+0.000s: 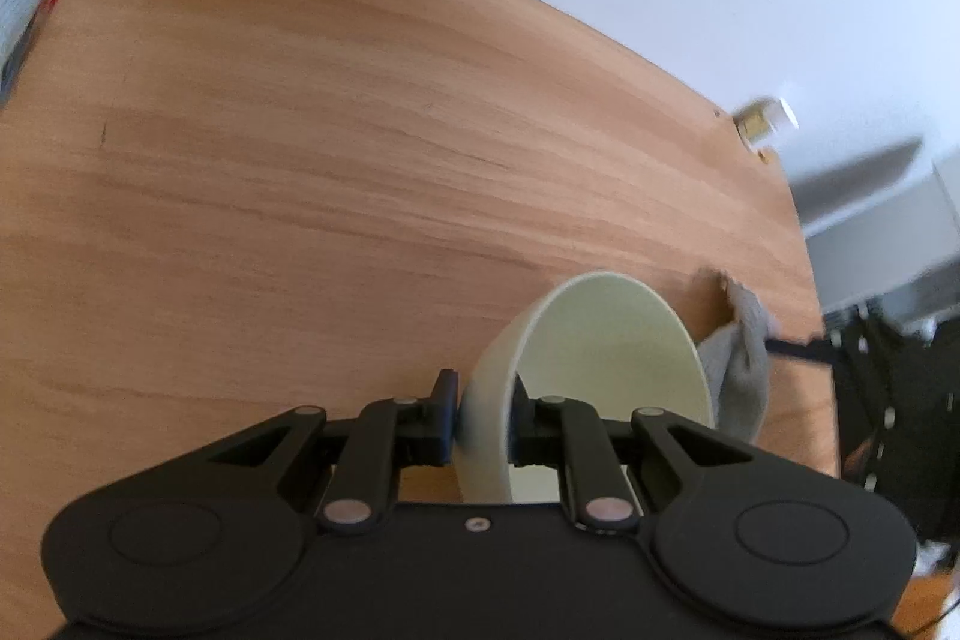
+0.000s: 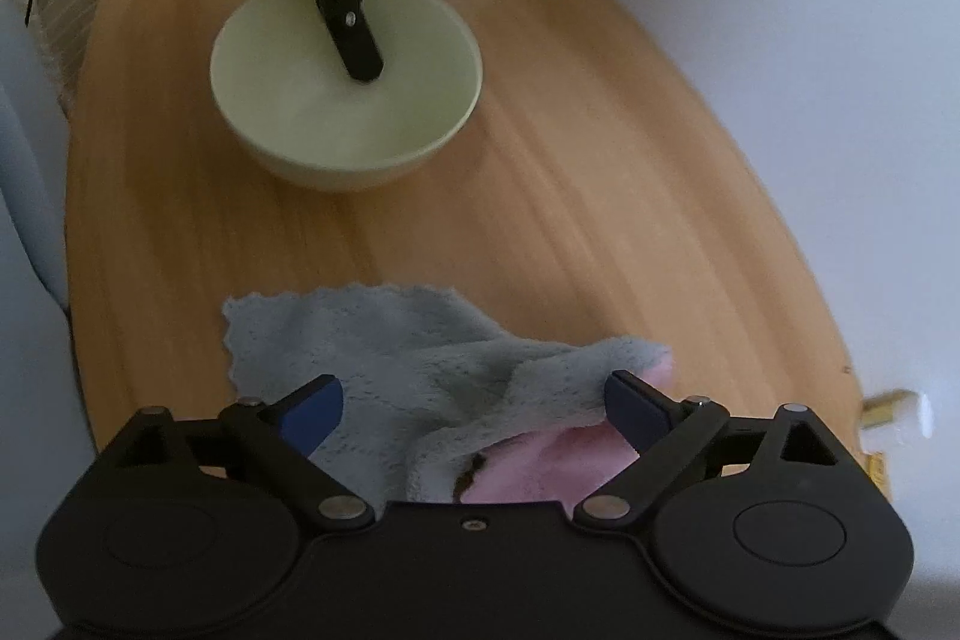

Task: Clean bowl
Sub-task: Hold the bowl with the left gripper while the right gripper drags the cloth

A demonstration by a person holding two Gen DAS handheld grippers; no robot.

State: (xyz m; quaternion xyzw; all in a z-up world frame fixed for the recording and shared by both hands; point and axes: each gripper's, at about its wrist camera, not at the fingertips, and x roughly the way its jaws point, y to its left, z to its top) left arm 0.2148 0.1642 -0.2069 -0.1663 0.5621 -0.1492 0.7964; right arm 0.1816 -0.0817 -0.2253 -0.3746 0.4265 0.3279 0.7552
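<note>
My left hand-held gripper point(image 1: 483, 415) clamps the near wall of the pale bowl point(image 2: 345, 82), far on the counter point(image 2: 570, 220). My right hand-held gripper point(image 2: 474, 409) gapes released over the grey-pink cloth point(image 2: 384, 340), lying nearer than the bowl; this hand is closest to it.

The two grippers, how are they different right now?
1. The left gripper is shut on the rim of the pale green bowl; the right gripper is open, pinching nothing.
2. One left finger reaches inside the bowl; the right gripper's blue pads stand apart over the grey-and-pink cloth lying on the wooden table.
Both are black, two-fingered, and point down at the table.
</note>
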